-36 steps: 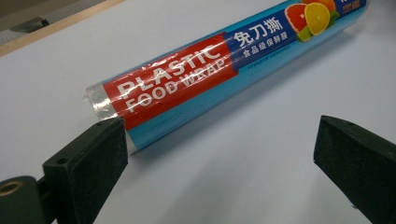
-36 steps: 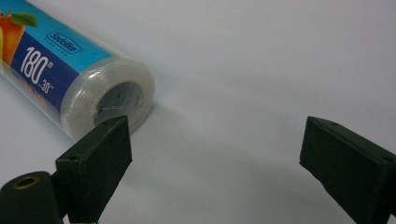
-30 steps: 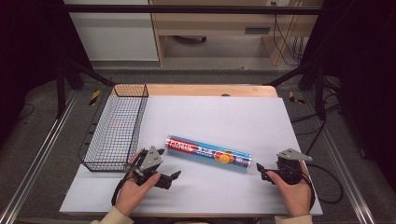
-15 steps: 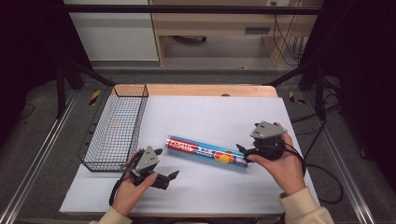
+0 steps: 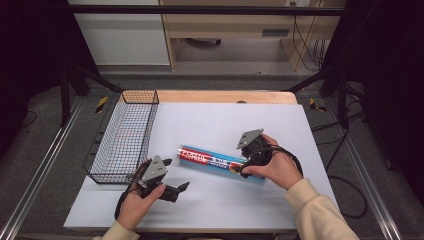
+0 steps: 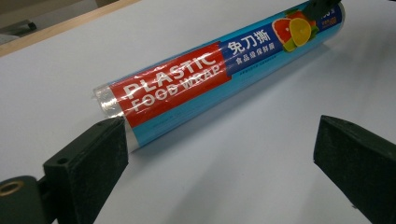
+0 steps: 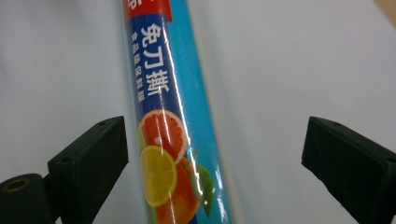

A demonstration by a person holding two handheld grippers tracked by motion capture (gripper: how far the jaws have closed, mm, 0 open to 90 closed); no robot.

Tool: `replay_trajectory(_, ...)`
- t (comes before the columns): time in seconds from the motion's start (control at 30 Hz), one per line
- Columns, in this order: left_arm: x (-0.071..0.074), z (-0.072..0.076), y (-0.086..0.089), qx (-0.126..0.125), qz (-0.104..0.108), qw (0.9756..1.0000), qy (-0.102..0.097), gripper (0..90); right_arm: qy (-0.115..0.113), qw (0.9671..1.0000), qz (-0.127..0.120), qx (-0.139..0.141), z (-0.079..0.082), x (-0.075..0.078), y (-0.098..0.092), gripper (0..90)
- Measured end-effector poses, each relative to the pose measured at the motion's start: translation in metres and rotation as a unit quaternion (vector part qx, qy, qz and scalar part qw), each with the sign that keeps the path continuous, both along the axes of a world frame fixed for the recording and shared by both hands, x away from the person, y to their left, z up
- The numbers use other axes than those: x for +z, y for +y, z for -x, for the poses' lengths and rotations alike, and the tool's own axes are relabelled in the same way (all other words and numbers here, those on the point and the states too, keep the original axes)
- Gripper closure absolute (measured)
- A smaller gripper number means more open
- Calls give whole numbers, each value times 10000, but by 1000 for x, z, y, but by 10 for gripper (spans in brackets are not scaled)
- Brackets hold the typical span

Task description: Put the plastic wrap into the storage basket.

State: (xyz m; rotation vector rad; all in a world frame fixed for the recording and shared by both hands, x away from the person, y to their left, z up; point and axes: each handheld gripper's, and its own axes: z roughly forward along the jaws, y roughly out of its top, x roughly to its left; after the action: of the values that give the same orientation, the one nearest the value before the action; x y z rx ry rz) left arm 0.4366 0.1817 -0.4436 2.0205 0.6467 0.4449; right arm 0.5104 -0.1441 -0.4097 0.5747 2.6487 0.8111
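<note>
Over wrap roll (image 5: 222,164), right claw (image 7: 212,154) newly arrived, spread

Empty black wire basket (image 5: 125,140) at table's left edge, white tabletop (image 5: 215,125), wooden desk (image 5: 225,30) beyond

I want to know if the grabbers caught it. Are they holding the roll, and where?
Nothing is held. The right gripper straddles the plastic wrap roll near its fruit end, jaws open.

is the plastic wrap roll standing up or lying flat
Lying flat. The plastic wrap roll rests lengthwise on the white table, its label reading sideways in the left gripper view, outside the wire basket.
</note>
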Motion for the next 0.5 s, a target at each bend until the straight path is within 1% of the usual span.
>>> replay_trajectory(0.03,0,0,0,-5,-12,10000,6,31,34,10000,30,50,-1,-4,2,88)
replay_trajectory(0.07,0,0,0,-8,-17,10000,5,31,43,10000,2,57,-2,-8,4,92)
replay_trajectory(0.1,0,0,-1,-20,-24,10000,-4,31,113,9999,-9,67,-5,-14,6,103)
replay_trajectory(0.13,0,0,-1,-20,-24,10000,-4,31,113,9999,-9,67,-5,-14,6,103)
replay_trajectory(0.17,0,0,-1,-37,-36,10000,-3,31,194,9998,5,103,-6,-17,7,104)
replay_trajectory(0.23,0,1,-1,-61,-85,9999,-7,32,337,9990,148,268,-7,-27,11,108)
replay_trajectory(0.27,-1,1,-1,-60,-96,9999,-3,32,417,9986,162,280,-7,-30,12,117)
replay_trajectory(0.33,-1,1,-1,-70,-97,9999,2,32,502,9979,224,344,-8,-33,14,125)
replay_trajectory(0.37,-1,1,-1,-73,-101,9999,3,32,547,9976,269,328,-8,-35,15,130)
replay_trajectory(0.5,-1,1,-1,-77,-116,9999,3,33,627,9962,387,453,-10,-39,18,193)
